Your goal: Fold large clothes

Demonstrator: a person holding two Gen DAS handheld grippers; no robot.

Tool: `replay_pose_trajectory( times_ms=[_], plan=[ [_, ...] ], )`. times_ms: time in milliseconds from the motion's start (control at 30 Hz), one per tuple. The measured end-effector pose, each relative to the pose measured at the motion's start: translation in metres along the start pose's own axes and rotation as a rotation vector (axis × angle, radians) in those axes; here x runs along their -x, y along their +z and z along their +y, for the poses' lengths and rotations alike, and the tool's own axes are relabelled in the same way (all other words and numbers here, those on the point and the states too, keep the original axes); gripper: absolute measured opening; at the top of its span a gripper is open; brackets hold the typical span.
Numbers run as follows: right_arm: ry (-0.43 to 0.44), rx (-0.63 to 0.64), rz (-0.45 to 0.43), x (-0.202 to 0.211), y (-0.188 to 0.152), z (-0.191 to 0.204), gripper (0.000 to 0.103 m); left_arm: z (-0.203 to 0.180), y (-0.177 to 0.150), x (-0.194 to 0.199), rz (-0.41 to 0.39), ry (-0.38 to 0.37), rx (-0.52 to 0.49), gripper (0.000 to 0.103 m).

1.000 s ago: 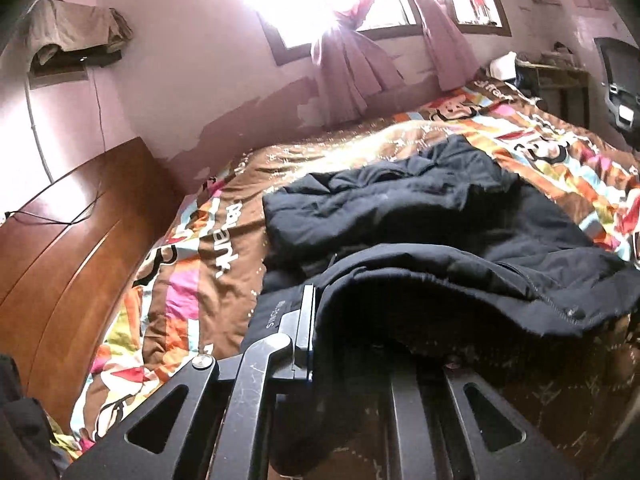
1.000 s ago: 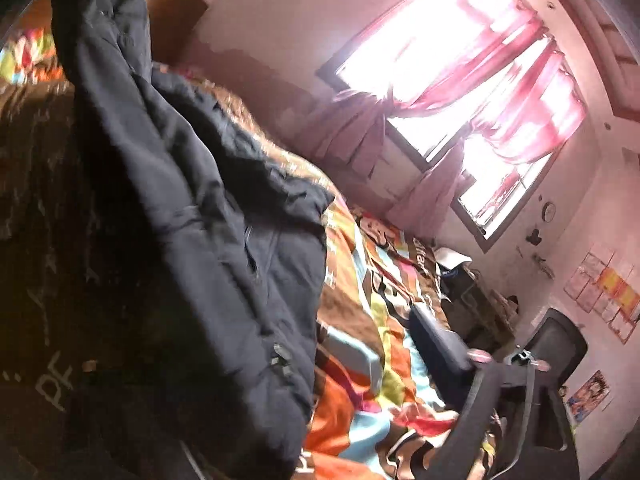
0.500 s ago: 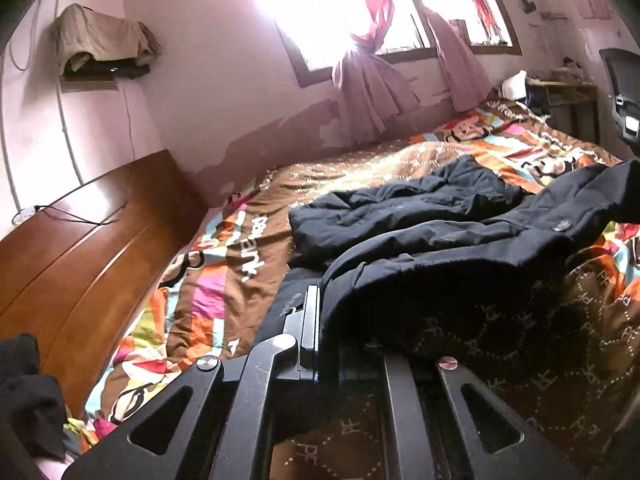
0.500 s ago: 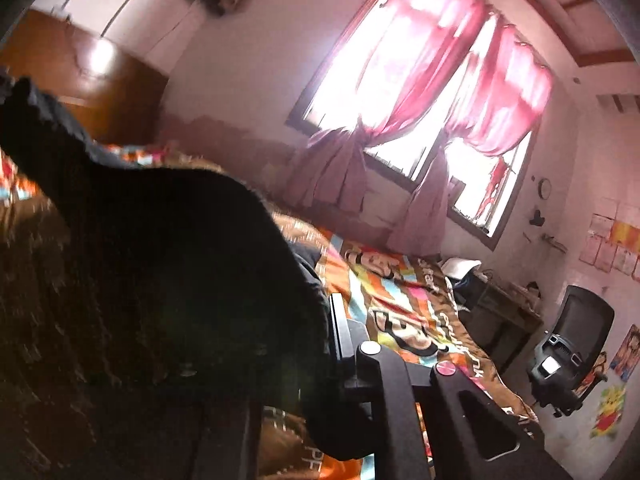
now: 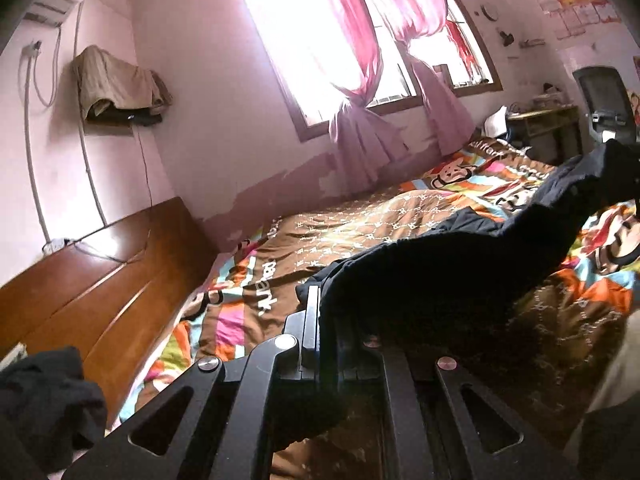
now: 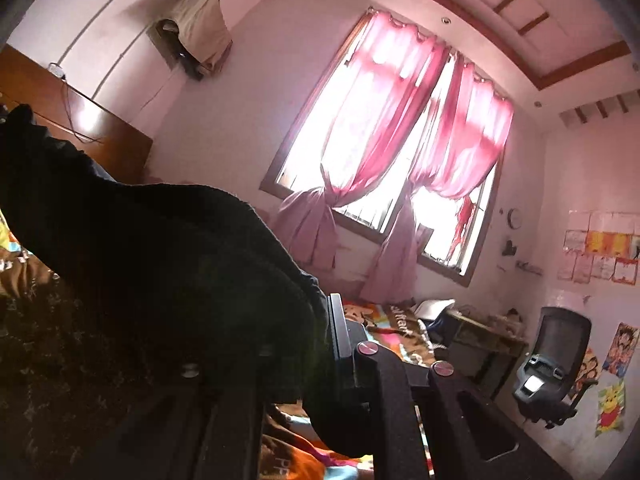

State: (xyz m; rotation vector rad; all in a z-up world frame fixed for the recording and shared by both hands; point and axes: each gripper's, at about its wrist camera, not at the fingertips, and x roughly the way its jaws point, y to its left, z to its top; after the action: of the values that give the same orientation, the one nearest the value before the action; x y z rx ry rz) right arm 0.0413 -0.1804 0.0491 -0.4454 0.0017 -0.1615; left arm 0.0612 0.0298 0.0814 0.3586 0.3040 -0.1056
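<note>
Both grippers hold a dark jacket [image 5: 440,276] stretched above a colourful bed [image 5: 248,304]. The left gripper [image 5: 324,320] fingers pinch one edge. The right gripper [image 6: 324,332] fingers, having just closed, clamp the other.

One dark jacket [image 5: 440,272], two claws [image 5: 320,320], one office chair [image 6: 556,364].

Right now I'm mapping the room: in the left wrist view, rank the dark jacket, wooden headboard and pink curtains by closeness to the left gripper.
1. Dark jacket, clamped in the left gripper.
2. Wooden headboard, left.
3. Pink curtains, far wall.
</note>
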Motion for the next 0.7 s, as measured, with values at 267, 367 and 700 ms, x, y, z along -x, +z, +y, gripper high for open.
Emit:
replay_pose_trajectory(
  times_ms=[267,367,700],
  plan=[
    [0.001,0.05,-0.056,0.04,0.013,0.0,0.009,0.008,0.002,0.042,0.008,-0.013,0.05,0.005],
    [0.011,0.046,-0.057,0.032,0.018,0.005,0.009,0.01,0.006,0.035,0.017,-0.009,0.051,0.005],
    [0.051,0.042,0.048,-0.048,0.021,0.017,0.009,0.016,0.018,-0.028,0.086,-0.032,0.105,0.005]
  ],
)
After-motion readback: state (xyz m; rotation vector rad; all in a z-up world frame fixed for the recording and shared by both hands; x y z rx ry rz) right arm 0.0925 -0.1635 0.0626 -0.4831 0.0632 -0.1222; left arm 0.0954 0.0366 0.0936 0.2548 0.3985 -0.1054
